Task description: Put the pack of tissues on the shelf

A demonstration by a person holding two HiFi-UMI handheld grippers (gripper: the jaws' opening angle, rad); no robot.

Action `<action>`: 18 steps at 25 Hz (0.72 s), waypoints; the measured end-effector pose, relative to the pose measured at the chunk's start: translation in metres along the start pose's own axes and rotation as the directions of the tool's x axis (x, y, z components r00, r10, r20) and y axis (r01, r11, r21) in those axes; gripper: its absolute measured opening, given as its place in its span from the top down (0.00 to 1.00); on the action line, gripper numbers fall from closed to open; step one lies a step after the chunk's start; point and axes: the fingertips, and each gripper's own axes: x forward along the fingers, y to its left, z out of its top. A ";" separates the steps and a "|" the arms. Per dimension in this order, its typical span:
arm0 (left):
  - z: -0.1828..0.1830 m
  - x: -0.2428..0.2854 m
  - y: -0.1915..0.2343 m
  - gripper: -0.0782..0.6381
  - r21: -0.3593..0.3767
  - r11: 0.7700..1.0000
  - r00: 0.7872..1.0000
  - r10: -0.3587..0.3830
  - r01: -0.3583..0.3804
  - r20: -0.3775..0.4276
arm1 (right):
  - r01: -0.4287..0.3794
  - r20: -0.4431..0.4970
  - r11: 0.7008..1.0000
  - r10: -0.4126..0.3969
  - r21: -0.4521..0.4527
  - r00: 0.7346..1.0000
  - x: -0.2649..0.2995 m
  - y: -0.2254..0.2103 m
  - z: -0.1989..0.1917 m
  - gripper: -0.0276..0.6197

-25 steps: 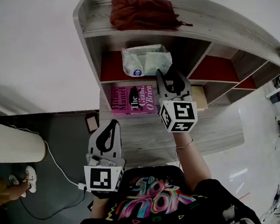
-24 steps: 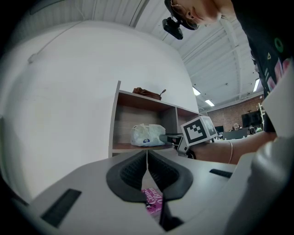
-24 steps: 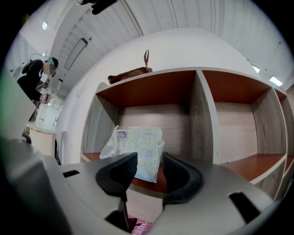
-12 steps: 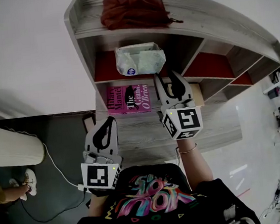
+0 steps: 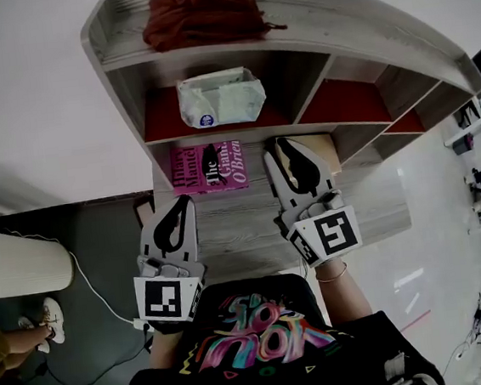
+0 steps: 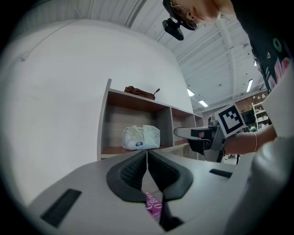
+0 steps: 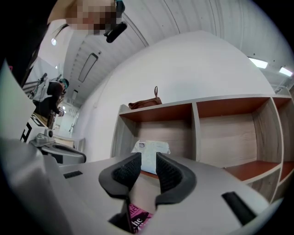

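Note:
The pack of tissues (image 5: 220,98), white-green with a blue round label, lies in the left compartment of the wooden shelf (image 5: 217,136), free of both grippers. My right gripper (image 5: 280,144) hovers over the lower board, well short of the pack. Its jaws have just been closing, a narrow gap still shows and nothing is between them. In the right gripper view the pack (image 7: 143,147) sits straight ahead beyond the right gripper (image 7: 148,158). My left gripper (image 5: 185,201) is shut and empty at the lower left. In the left gripper view the left gripper (image 6: 147,153) points at the pack (image 6: 140,137).
A pink book (image 5: 208,167) lies flat on the lower board below the pack. A reddish-brown cloth (image 5: 201,16) sits on the top shelf. A tan flat item (image 5: 325,147) lies under the right gripper. A white cylinder (image 5: 17,258) and a cable (image 5: 97,288) are on the floor at left.
My right gripper has drawn back from the shelf toward the person and its jaws have narrowed. The pack stays in the compartment. The left gripper has hardly moved.

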 end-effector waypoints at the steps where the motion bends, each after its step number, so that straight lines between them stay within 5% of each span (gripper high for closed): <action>1: 0.000 0.001 -0.001 0.85 0.001 1.000 1.000 -0.004 0.004 0.002 | -0.010 -0.004 1.000 0.010 0.004 1.000 -0.005 0.002 0.000 0.78; 11: -0.003 0.003 -0.006 0.85 0.006 1.000 1.000 -0.023 0.023 0.000 | -0.021 -0.023 0.999 0.021 0.034 0.999 -0.040 0.007 -0.007 0.89; 15: -0.005 0.003 -0.005 0.85 0.005 1.000 1.000 -0.025 0.026 -0.008 | -0.031 -0.103 0.999 0.032 0.019 0.994 -0.053 0.007 -0.023 0.93; 18: -0.008 0.003 -0.005 0.85 0.010 0.999 0.999 -0.030 0.030 -0.014 | -0.040 -0.063 0.999 0.042 0.026 0.997 -0.054 0.012 -0.019 0.93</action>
